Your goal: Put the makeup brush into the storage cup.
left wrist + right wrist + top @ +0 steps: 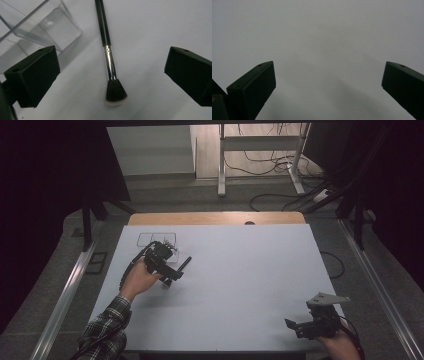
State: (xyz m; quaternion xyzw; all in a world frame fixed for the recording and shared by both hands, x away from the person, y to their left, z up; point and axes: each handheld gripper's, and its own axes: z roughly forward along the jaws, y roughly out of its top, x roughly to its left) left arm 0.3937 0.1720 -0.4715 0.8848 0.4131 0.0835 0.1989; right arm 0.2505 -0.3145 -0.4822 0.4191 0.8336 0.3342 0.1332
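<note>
Makeup brush [110, 62] lies flat on the white table [240, 270], w/ the left gripper [112, 75] right above it, jaws spread wide apart and nothing between them but the brush itself, untouched. In the left gripper view the brush runs roughly bottom-to-top: bristle head closest to the camera, silver ferrule in the mid, black handle going away toward the top edge. So its long axis runs along the gripper's line of sight, and the jaws sit one on each side of it, i.e. they'd close across the shaft, not along it. Looks like a good setup for a pinch near the ferrule; prob just needs to go down and close. Clear plastic box [37, 27] sits just beside the brush, on the side of that view's left jaw, near but apart from the handle. From the high view the left gripper [165, 265] is at the table's left-centre, next to the clear box [157, 242], w/ the black handle [184, 264] sticking out to the right of the hand. Right gripper [312, 322] is well apart, down at the near right corner, jaws also wide apart, holding nothing, over bare table. Left hand is obv. the nearer one for this pick.
</note>
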